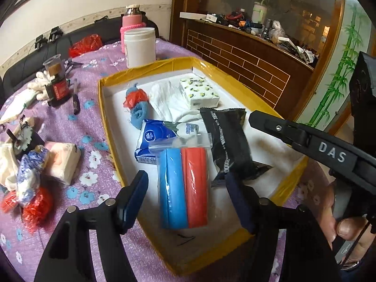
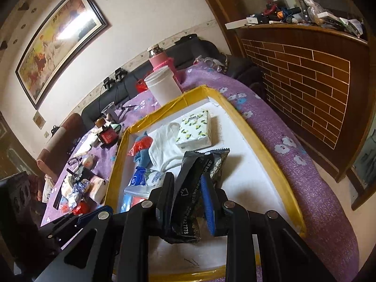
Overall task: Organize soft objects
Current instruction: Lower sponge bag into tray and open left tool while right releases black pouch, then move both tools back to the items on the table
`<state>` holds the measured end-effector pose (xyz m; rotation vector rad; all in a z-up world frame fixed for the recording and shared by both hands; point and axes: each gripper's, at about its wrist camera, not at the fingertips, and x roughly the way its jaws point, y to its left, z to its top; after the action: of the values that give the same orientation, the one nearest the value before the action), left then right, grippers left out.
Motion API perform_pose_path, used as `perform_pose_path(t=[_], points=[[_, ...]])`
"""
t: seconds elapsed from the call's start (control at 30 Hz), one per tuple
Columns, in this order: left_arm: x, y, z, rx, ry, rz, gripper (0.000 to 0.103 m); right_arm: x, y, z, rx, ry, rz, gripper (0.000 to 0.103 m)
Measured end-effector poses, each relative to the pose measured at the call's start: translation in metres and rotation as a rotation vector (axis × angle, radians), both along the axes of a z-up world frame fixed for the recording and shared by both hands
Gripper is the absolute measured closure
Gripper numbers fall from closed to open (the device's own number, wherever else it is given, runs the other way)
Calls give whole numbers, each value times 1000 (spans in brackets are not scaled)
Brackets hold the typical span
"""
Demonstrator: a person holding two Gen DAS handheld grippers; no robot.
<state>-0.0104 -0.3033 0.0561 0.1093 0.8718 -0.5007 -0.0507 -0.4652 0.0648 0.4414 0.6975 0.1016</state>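
A yellow-rimmed white tray [image 1: 104,108] holds soft items: a clear bag with a blue and a red sponge [image 1: 183,185], a blue wet-wipe pack [image 1: 152,141], a white cloth [image 1: 169,98], a printed tissue pack [image 1: 198,91] and a blue-red cloth bundle [image 1: 137,104]. My left gripper [image 1: 188,197] is open, its fingers either side of the sponge bag, just above it. My right gripper [image 2: 188,199] is shut on a black packet [image 2: 195,188] and holds it over the tray [image 2: 258,136]. The packet [image 1: 231,141] also shows in the left wrist view.
On the purple flowered cloth left of the tray lie a tissue pack [image 1: 62,162], red netting [image 1: 35,208], a blue-white bundle [image 1: 29,176] and a glove [image 1: 40,84]. A white jar [image 1: 140,47] and a pink bottle [image 1: 131,21] stand behind the tray.
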Motion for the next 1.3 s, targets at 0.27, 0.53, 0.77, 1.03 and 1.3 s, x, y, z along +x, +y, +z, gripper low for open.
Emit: perform_pose_path(t=[0.27,0.53,0.77,1.03,1.3], points=[[-20,17,19,-18,-40,0,30,-9,13,15,-13,-29,15,67],[-35,52,37,-64,-76,24,30,-18,42,33,-44,-58,42,61],[-40,103,47,-108,-100,98,30,-15,86,41,-77,-60,117,61],[-30,188,41,-147,-103,245,30,0,143,36,-113,-26,230,58],[4,296,7,-159,-44,530,29,31,217,18,-137,43,375,47]])
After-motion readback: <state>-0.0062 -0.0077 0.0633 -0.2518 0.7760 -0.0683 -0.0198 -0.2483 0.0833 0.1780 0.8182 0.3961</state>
